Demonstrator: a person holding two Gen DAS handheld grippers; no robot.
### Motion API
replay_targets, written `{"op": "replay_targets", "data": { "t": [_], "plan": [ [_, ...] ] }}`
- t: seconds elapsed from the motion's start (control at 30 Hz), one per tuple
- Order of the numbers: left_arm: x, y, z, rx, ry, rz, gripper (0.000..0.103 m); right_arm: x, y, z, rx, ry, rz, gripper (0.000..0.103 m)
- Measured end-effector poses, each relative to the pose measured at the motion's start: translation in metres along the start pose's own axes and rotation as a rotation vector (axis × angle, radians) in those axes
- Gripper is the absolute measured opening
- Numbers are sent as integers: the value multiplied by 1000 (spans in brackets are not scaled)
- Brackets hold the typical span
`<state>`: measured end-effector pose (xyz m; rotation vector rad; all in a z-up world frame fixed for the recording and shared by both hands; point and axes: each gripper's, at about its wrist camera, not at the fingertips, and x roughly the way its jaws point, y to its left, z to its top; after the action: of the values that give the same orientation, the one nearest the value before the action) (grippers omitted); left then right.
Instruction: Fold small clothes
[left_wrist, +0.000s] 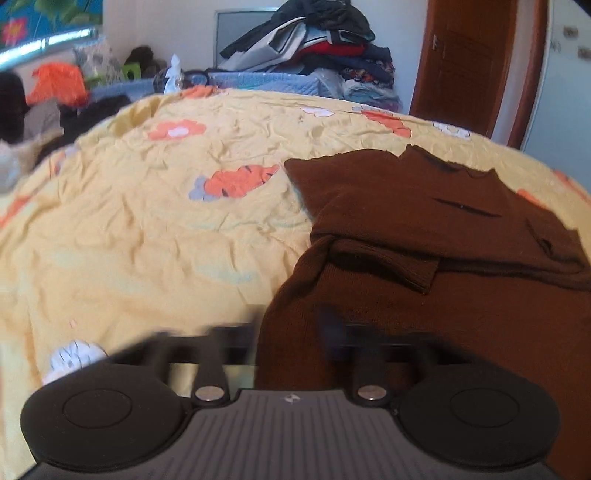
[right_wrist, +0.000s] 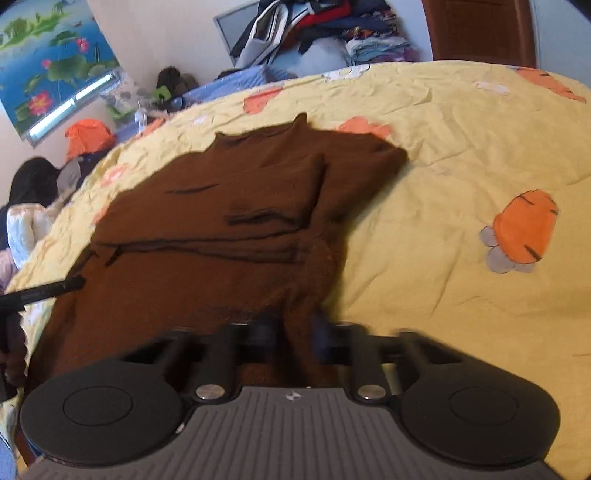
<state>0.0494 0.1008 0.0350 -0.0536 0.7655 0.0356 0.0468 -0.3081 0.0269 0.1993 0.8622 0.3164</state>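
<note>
The brown sweater (right_wrist: 221, 206) is spread on the yellow bedsheet (right_wrist: 461, 147), sleeves folded inward. Its soft, limp hem is pinched by the left gripper (left_wrist: 291, 332) and right gripper (right_wrist: 291, 332); corner grasps are advised.

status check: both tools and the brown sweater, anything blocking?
Left tool and right tool each shut on the near hem of the brown knitted sweater. Sleeves already folded in across the chest. Yellow carrot-print bedsheet around it, nothing blocking.
</note>
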Motion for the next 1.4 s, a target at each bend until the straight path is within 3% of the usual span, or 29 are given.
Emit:
{"op": "replay_targets", "data": {
  "t": [0.1,0.2,0.27,0.33,0.37,0.4,0.43,0.47,0.5,0.57,0.6,0.63,0.67,0.7,0.73,0.83,0.9,1.0,1.07,1.13,1.2,1.23,1.33,1.37,1.4],
  "plan": [
    [-2,6,0,34,2,13,7,-17,-33,-4,110,-33,-27,6],
    [-10,12,-6,40,3,9,7,-29,-46,-18,172,-41,14,7],
    [-18,20,-10,-26,16,-33,7,-34,-38,-23,170,-29,25,24],
    [-29,28,-19,-110,51,-101,13,-46,-32,-30,215,-16,89,79],
    [-34,33,-26,-155,73,-139,20,-54,-29,-37,230,-12,129,90],
    [-41,39,-33,-209,85,-188,43,-57,-26,-44,243,0,171,100],
    [-48,45,-42,-267,81,-256,76,-58,-26,-52,265,22,221,99],
    [-53,49,-50,-328,82,-331,89,-61,-24,-59,279,16,265,99],
    [-56,52,-57,-386,88,-385,97,-61,-24,-63,300,21,306,98],
    [-59,49,-63,-421,84,-410,96,-58,-25,-65,336,29,351,93],
    [-59,45,-62,-392,77,-397,94,-56,-27,-64,347,32,352,78],
    [-58,40,-61,-360,69,-376,70,-53,-28,-63,358,53,336,39],
    [-57,37,-59,-327,73,-345,51,-46,-30,-63,364,99,304,12],
    [-53,35,-57,-300,87,-302,17,-44,-32,-65,358,96,305,7],
    [-50,39,-55,-296,101,-274,6,-45,-36,-68,364,89,318,7],
    [-49,58,-55,-339,124,-286,5,-63,-50,-77,381,42,262,6],
    [-54,63,-61,-324,120,-287,5,-73,-65,-89,441,20,275,5],
    [-60,68,-74,-356,128,-358,5,-76,-67,-100,494,20,300,6],
    [-62,76,-84,-442,165,-443,11,-77,-63,-105,539,44,341,21],
    [-62,86,-97,-552,217,-559,31,-81,-55,-114,564,49,431,58],
    [-65,93,-112,-642,239,-662,51,-86,-41,-119,535,79,483,69],
    [-68,94,-117,-665,241,-688,56,-87,-32,-120,506,107,482,70],
    [-73,90,-124,-671,232,-691,56,-86,-12,-123,457,136,486,67],
    [-74,86,-122,-656,223,-680,54,-84,-9,-122,441,142,479,62],
    [-74,82,-120,-635,223,-660,44,-82,-7,-122,431,161,464,38]
  ]
}}
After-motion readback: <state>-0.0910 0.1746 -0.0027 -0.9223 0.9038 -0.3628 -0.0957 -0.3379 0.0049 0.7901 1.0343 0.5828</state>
